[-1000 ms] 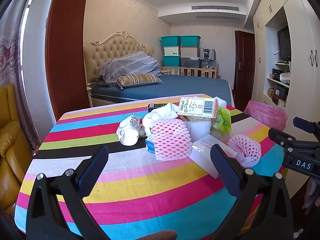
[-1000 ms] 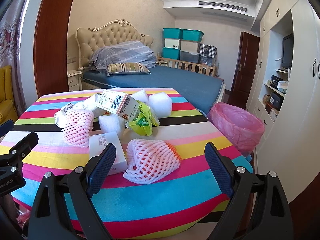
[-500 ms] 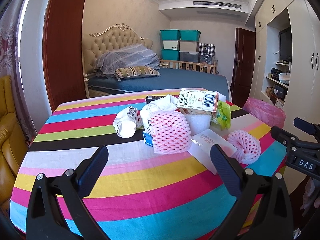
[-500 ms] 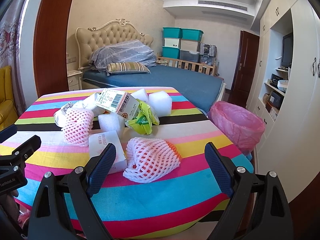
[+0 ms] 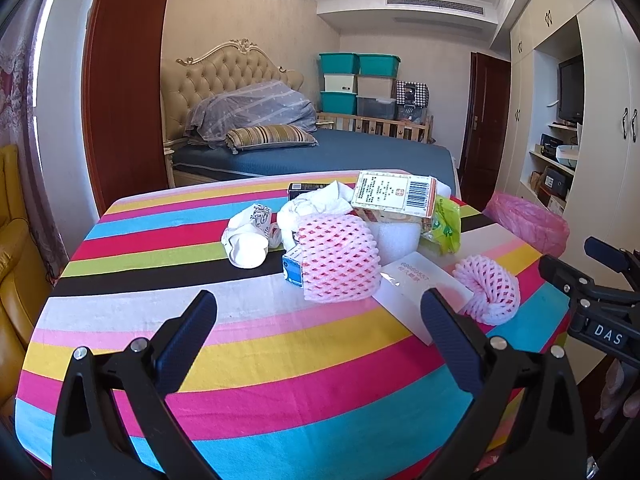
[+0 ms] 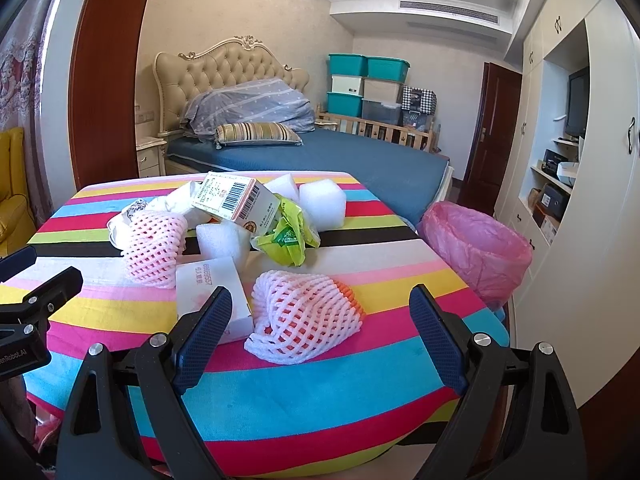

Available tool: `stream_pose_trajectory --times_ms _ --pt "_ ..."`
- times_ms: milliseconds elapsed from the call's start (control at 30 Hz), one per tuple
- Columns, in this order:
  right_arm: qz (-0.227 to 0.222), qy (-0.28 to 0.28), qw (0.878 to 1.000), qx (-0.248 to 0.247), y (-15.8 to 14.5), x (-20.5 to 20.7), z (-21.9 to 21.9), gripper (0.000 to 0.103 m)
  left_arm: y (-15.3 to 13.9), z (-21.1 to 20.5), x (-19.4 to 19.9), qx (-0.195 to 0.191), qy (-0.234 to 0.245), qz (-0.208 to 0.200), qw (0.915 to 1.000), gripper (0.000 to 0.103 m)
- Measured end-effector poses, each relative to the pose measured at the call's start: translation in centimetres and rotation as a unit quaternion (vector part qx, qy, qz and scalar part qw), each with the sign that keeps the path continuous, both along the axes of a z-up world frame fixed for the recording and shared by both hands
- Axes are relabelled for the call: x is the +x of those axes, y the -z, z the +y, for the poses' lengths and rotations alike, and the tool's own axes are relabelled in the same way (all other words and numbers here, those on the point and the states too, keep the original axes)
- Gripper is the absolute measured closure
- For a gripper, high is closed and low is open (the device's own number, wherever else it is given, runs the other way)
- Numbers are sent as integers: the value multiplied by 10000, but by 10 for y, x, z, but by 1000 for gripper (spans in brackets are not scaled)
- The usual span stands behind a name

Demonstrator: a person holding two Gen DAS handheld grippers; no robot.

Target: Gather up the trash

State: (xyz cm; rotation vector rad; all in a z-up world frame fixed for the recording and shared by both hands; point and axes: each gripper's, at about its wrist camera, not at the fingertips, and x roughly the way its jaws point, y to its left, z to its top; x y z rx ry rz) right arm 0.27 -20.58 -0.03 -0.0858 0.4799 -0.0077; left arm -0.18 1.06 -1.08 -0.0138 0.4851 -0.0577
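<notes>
1. Left wrist view: our left hand-held gripper (image 5: 318, 334) hangs over the near edge of the striped desk (image 5: 240, 364), its jaws wide apart and empty. Landmark: the barcode carton (image 5: 394, 196) topping the trash heap. In front of it lies a large pink foam net (image 5: 338, 258); left of it, crumpled white paper (image 5: 246, 240); to its right and nearer us, a white card box (image 5: 424, 292) and a small foam net (image 5: 488, 288).

2. Right wrist view: our right hand-held gripper (image 6: 320, 338) is likewise spread and empty, framing the nearest foam net (image 6: 304, 320), which we judge the likely first pick. Right of the carton (image 6: 236, 200), off the desk edge, stands the pink-lined bin (image 6: 478, 252), placed within reach for drops.
</notes>
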Motion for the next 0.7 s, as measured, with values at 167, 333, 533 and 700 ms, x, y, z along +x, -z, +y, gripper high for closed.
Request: stream_pose_trajectory --times_ms 167,333,533,700 --pt "53 -6 10000 26 2 3 0 19 2 0 3 -33 17 78 10000 4" --pt "108 -7 9999 72 6 5 -1 19 4 1 4 -71 45 143 9999 4" --pt "95 -10 9999 92 6 5 -1 19 3 0 4 -37 47 128 9999 4" --pt "45 -17 9999 127 5 4 -3 19 3 -1 3 -6 31 78 10000 4"
